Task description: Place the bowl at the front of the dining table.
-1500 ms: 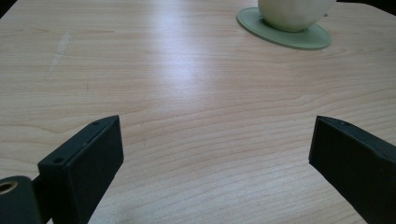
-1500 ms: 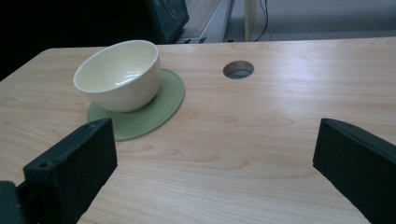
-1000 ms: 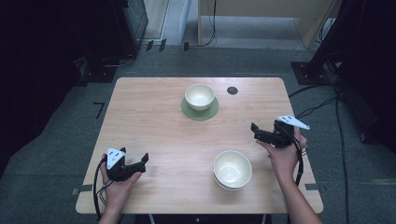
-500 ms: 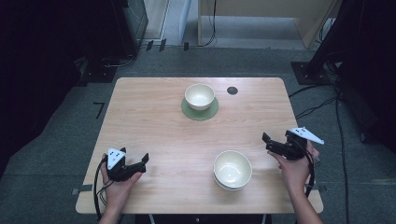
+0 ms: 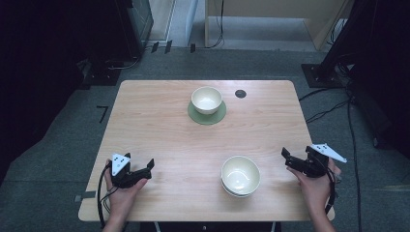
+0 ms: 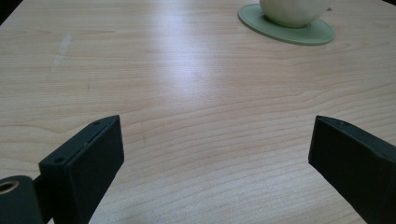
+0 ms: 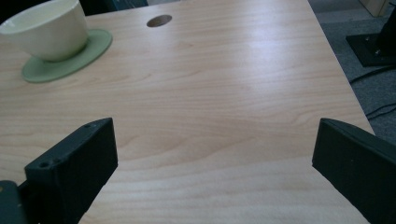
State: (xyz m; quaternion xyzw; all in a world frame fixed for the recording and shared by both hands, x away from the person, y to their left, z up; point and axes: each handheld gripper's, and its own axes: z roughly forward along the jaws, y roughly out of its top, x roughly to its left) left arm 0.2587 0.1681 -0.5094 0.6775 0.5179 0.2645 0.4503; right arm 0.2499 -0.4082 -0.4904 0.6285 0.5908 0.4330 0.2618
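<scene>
A cream bowl (image 5: 207, 99) stands on a round green coaster (image 5: 207, 116) at the table's far middle; the bowl (image 7: 48, 29) and coaster (image 7: 70, 58) also lie at the upper left of the right gripper view, and the coaster (image 6: 289, 31) at the top of the left gripper view. A stack of cream bowls (image 5: 240, 175) sits at the near right. My left gripper (image 5: 149, 167) rests open at the near left corner, nothing between its jaws. My right gripper (image 5: 286, 157) is open near the right edge, right of the stack, empty.
A dark round grommet hole (image 5: 240, 93) lies in the wooden table (image 5: 159, 130) right of the coaster. Cables (image 5: 333, 104) trail over the grey floor to the right. Dark equipment stands at the far left and right.
My right gripper has moved toward the near right edge of the table and come down beside the bowl stack. The left gripper has stayed put.
</scene>
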